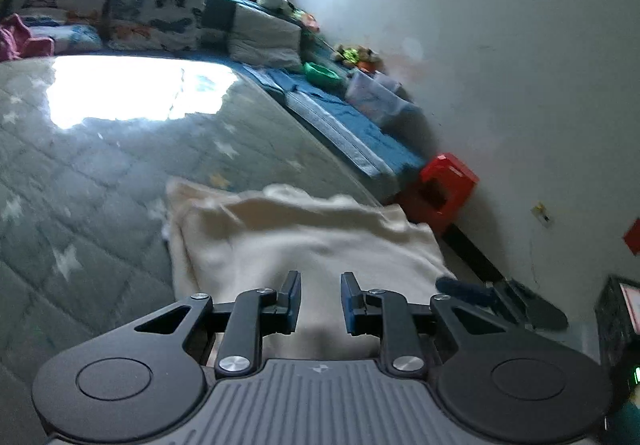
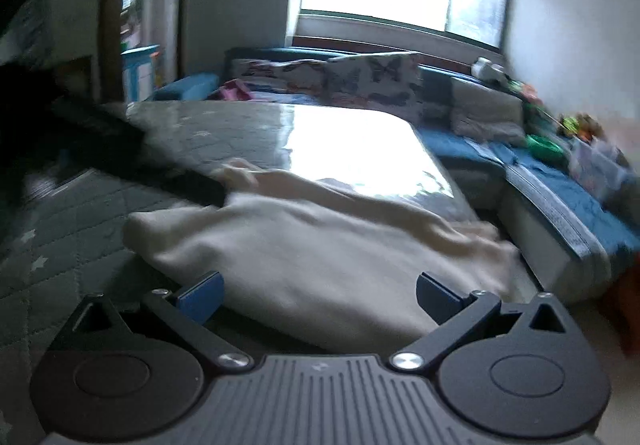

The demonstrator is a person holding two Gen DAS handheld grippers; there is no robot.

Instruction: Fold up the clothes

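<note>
While the cream garment [image 1: 304, 241] lies half-folded on the bed [image 1: 80, 181], my left gripper [image 1: 320, 299] hovers, jaws narrowly parted, empty. My right gripper [image 2: 318, 295] gapes wide, empty; next I need an edge to grasp.

Bed [image 1: 92, 181] with grey-green quilted cover, white star print, bright window glare across its far half. Cream garment [image 1: 304, 241] lies directly on it, folded roughly flat, at the near right corner; its right edge runs along the bed's right edge. In the right wrist view the same cover [image 2: 72, 229] and garment [image 2: 304, 261] show, garment rumpled, a thinner part trailing toward the far side. Butterfly-print pillows [image 1: 156, 15] sit beyond the far edge.
</note>
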